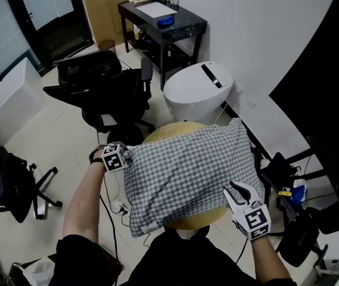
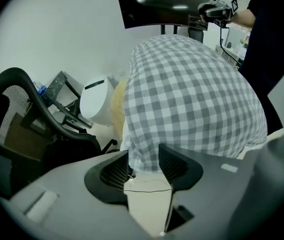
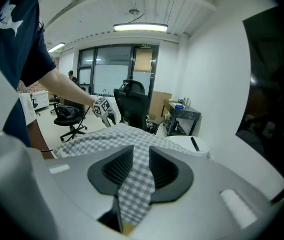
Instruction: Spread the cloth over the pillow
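The left gripper point(image 2: 144, 160) sat at the left edge of the cloth point(image 1: 187, 168), fingers wide, with the checked hem loose between them. The cloth, a thin woven gingham, lay draped over the rounded tan pillow point(image 1: 164, 131), its long axis running hand to hand. The right gripper point(image 3: 141, 159) pinched the near right corner in narrow fingers, so that side probably needed laying down next.

Plenty of open floor point(image 1: 62, 139) on the left to swing in from, but the black office chair point(image 1: 106, 88) crowds the far left, the white round unit point(image 1: 198, 91) sits right behind the checked cloth point(image 1: 187, 171) heap, and a black frame point(image 1: 279, 167) hems in the right.
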